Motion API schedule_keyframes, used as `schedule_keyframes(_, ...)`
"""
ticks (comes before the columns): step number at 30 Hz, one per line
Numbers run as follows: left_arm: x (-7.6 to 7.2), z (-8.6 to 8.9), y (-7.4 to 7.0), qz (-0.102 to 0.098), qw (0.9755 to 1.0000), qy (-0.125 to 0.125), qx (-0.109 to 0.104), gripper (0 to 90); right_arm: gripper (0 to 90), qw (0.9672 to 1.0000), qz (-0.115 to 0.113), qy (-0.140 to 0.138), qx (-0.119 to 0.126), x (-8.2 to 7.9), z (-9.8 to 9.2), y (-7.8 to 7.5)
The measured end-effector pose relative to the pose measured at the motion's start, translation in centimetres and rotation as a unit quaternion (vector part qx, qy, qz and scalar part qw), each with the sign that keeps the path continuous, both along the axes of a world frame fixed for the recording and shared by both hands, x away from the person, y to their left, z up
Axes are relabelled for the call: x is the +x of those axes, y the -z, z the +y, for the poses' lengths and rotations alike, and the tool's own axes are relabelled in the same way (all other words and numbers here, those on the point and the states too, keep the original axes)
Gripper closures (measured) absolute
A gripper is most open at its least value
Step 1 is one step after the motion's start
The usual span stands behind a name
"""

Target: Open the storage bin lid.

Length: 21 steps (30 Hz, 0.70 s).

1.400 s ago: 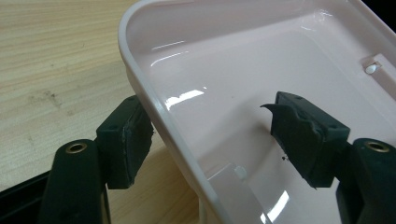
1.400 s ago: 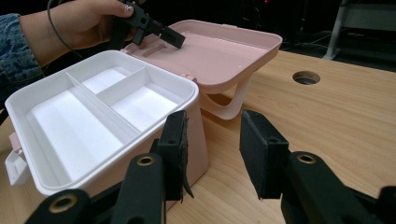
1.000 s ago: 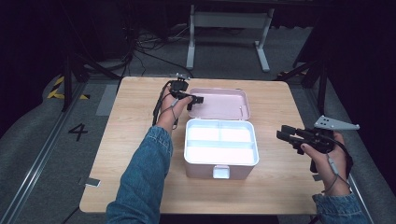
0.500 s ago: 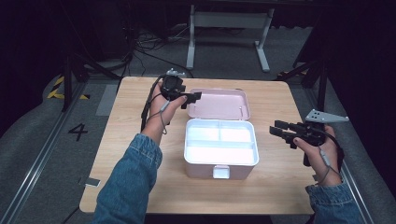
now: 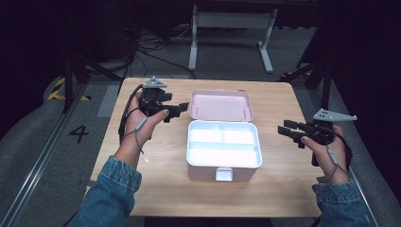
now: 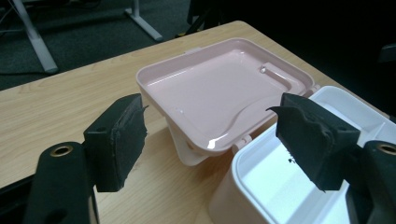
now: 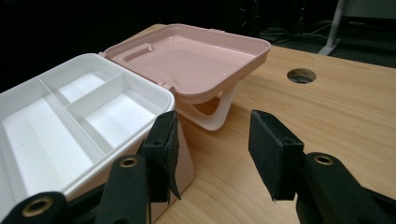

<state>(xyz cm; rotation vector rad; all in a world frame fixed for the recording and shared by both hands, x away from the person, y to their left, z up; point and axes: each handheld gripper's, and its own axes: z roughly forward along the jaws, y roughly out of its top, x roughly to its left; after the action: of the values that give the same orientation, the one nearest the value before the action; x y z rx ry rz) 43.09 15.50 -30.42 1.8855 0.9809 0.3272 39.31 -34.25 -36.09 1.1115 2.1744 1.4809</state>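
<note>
High view: a pink box [image 5: 223,158] sits mid-desk [image 5: 142,189] with its lid [image 5: 221,105] flung back toward 12 o'clock.
Box location: centre of the desk, latch tab [image 5: 224,174] facing 6 o'clock, toward the person.
Insert: a white tray [image 5: 223,145] with three empty compartments fills the box mouth.
Lid: hinged at the far edge, lying open nearly flat, its outer edge propped on the white handle [image 7: 210,116] beneath it.
Left gripper [image 5: 178,109]: at 10 o'clock from the box, jaws spread wide and empty, aimed at the lid's near-left corner; close to the lid, not touching.
Right gripper [image 5: 286,130]: at 3 o'clock, well apart from the box wall, jaws parted and holding nothing.
Handling, judged: thin moulded plastic, so probably light and fairly stiff but glossy, likely to slip under the pads [image 6: 122,135]; the empty box may skid on the wood if pushed from one side.
Where to hold, judged: pinch the lid's raised rim at a free corner to swing it, or clamp a side wall of the box to steady it.
Weak spots, judged: the hinge and the latch tab are likely the parts that twisting would strain most.
Desk detail: a round cable hole [image 7: 301,75] lies beyond the lid.
</note>
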Motion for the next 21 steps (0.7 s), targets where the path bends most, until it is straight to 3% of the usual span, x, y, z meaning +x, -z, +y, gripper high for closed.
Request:
schedule_keyframes(2, -0.6, 0.6, 0.0, -0.009, 0.9999, -0.004, 0.008, 24.9, 52.6, 1.0000, 0.005, 0.005, -0.001, -0.1, -0.4, 0.2)
schedule_keyframes(6, -2.2, 1.6, 0.6, -0.020, 0.9987, -0.013, 0.046, 24.9, 51.7, 0.9998, 0.016, 0.013, -0.004, -0.2, -1.2, 0.7)
schedule_keyframes(12, -4.5, 2.9, 2.0, -0.024, 0.9974, -0.009, 0.067, 24.9, 50.9, 0.9992, 0.027, 0.028, -0.012, -0.5, -2.4, 1.4)
schedule_keyframes(19, -6.0, 4.3, 4.0, -0.019, 0.9965, -0.026, 0.077, 24.9, 49.3, 0.9980, 0.046, 0.040, -0.015, -0.6, -3.7, 2.6)
schedule_keyframes(21, -6.0, 5.1, 5.3, -0.011, 0.9972, -0.043, 0.060, 25.1, 48.3, 0.9977, 0.052, 0.041, -0.008, -0.6, -3.9, 2.9)
